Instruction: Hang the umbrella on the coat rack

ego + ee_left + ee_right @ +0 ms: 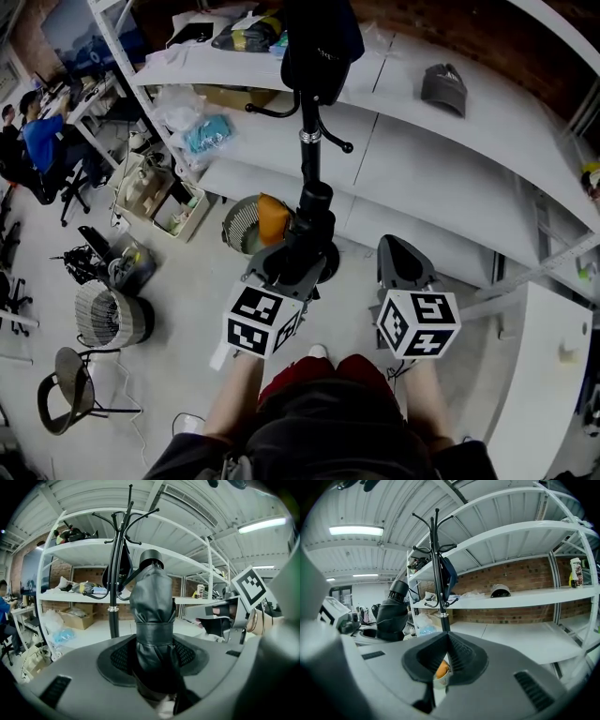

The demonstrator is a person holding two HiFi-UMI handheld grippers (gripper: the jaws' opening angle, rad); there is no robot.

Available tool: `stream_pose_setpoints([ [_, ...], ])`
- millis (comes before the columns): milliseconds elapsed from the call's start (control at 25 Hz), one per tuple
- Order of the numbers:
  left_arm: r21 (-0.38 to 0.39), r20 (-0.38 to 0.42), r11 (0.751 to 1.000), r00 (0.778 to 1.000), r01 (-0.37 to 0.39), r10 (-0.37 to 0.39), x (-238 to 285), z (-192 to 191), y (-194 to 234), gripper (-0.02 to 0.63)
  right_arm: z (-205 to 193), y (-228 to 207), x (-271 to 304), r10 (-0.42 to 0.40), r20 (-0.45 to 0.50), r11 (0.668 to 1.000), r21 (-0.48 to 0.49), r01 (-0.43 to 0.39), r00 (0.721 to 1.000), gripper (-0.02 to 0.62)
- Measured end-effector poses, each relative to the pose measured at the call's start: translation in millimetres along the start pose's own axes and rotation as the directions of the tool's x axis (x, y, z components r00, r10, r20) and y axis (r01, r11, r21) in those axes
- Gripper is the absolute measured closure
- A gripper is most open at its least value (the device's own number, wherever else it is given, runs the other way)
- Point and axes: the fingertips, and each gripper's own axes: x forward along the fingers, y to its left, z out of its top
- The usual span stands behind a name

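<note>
Left gripper (152,641) grips umbrella (151,597) (right gripper (447,637) jaws together).

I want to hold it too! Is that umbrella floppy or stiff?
Probably stiff inside: the umbrella sticks straight out of the left gripper without drooping. Its cloth looks soft and wrinkly, so it may squish a bit. It's likely light, since one gripper holds it.

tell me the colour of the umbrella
Black; the umbrella shows best in the left gripper view.
</note>
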Motion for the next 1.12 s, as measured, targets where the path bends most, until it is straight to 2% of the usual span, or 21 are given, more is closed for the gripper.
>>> stream_pose_setpoints([
  [240,0.025,-0.01,0.999,1.0,0.024,-0.024,11,5,-4,0.405,0,-14,-2,-0.029,-0.004,1.0,0.011,0.029,1.0,0.577],
  [800,0.088,-0.019,0.996,1.0,-0.002,0.004,60,37,-2,0.405,14,-52,16,-0.024,0.011,1.0,0.02,0.024,1.0,0.577],
  [1120,0.079,-0.057,0.997,0.998,-0.002,0.007,85,34,-5,0.405,8,-68,26,-0.013,-0.011,0.999,0.04,0.014,1.0,0.577],
])
